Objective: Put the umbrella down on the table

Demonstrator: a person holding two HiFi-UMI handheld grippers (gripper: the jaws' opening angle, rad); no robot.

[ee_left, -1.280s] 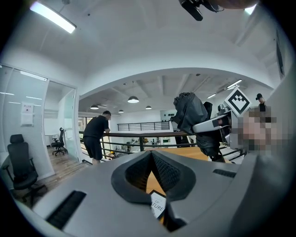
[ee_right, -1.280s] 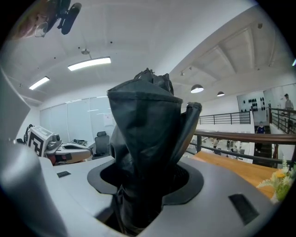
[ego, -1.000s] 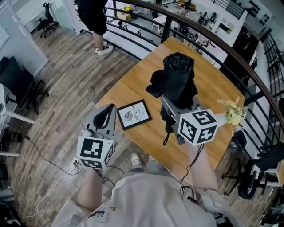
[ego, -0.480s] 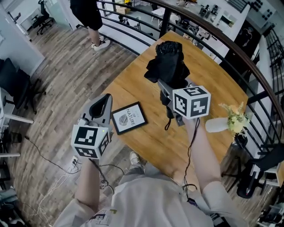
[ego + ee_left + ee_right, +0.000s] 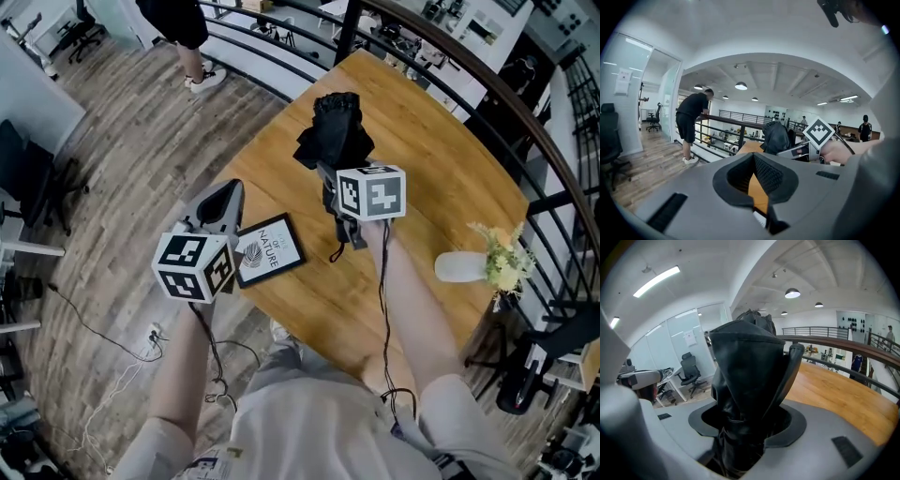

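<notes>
The umbrella (image 5: 336,131): black woven cloth, creased, with a faint sheen. The counter (image 5: 441,187): smooth honey-toned wood, satin finish. Left gripper (image 5: 226,192) and right gripper (image 5: 329,176): matt grey plastic shells. Floor (image 5: 122,159), 9 o'clock: grained grey-brown wood planks. Railing (image 5: 348,26): dark metal.

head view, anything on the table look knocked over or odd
The white flower vase near the table's right edge looks as if it lies on its side, though the wide lens may cause that. The framed picture lies flat close to the near edge. Nothing spilled or broken shows.
</notes>
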